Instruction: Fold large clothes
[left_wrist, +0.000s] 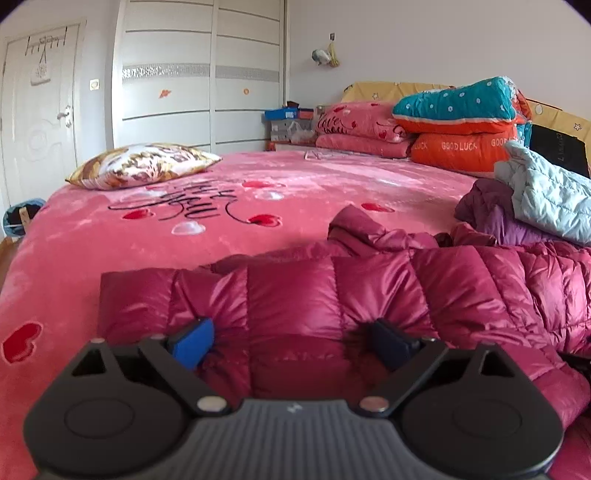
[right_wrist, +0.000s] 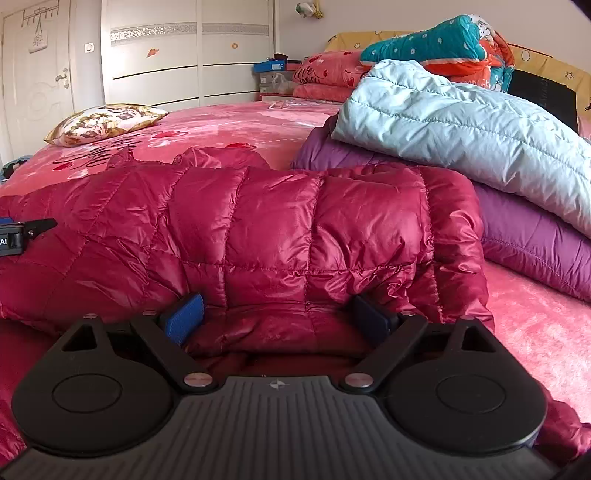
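Note:
A shiny magenta quilted down jacket (left_wrist: 369, 291) lies folded on the pink bed. It also fills the middle of the right wrist view (right_wrist: 277, 229). My left gripper (left_wrist: 293, 341) has its blue-padded fingers (left_wrist: 194, 341) spread wide and pressed into the jacket's near edge, with puffed fabric bulging between them. My right gripper (right_wrist: 275, 317) stands the same way on the jacket's right part, its fingers (right_wrist: 184, 317) wide apart around the fabric. A part of the left gripper (right_wrist: 22, 232) shows at the left edge of the right wrist view.
A purple jacket (right_wrist: 535, 236) and a light blue jacket (right_wrist: 461, 122) are piled on the right. A floral pillow (left_wrist: 144, 164) lies far left. Folded quilts (left_wrist: 458, 122) are stacked at the headboard. The pink blanket (left_wrist: 258, 192) covers the bed; wardrobe and door stand behind.

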